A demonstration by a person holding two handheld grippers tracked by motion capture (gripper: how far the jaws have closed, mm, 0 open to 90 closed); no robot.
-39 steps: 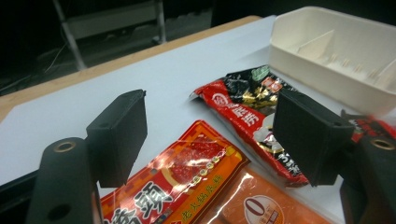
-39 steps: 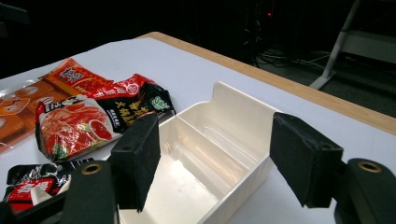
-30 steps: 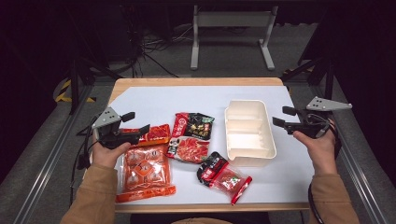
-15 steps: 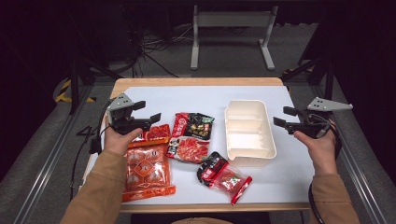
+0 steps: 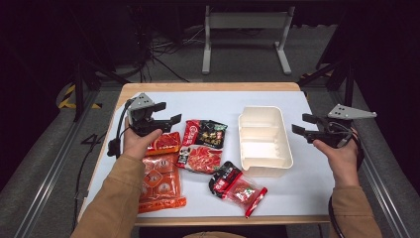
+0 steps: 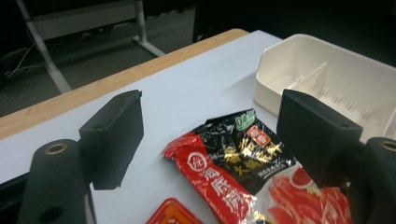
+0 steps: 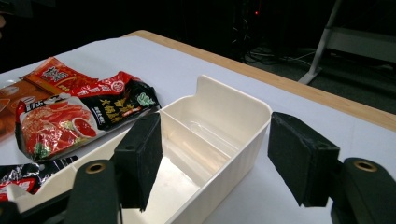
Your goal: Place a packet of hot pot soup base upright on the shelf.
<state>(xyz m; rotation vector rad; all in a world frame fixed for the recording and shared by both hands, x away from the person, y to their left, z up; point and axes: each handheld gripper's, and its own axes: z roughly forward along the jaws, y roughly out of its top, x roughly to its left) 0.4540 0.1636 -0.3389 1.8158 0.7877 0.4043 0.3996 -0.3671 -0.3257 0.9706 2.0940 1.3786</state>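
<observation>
My left gripper (image 5: 168, 113) hovers open over the table's left part, just above a small orange-red packet (image 5: 163, 143). In the left gripper view the left gripper (image 6: 210, 126) points at a black-and-red sauce packet (image 6: 233, 158); its jaws have just been closing a little, with nothing between them. My right gripper (image 5: 298, 124) is held open just right of the white divided tray (image 5: 247, 148). The right gripper view has the right gripper (image 7: 215, 154) facing the tray's rim (image 7: 233, 100); these jaws have also been closing slightly and hold nothing.
A large orange packet (image 5: 161, 181) lies under my left forearm. A small black-and-red packet (image 5: 237, 186) sits near the front edge. The black-and-red sauce packet (image 5: 204, 144) lies between the orange-red packet and the tray. A metal stand (image 5: 245, 22) is on the floor beyond the table.
My left hand has moved away from the table's left edge toward the middle and a little farther back, over the small orange-red packet. The right hand has stayed put.
</observation>
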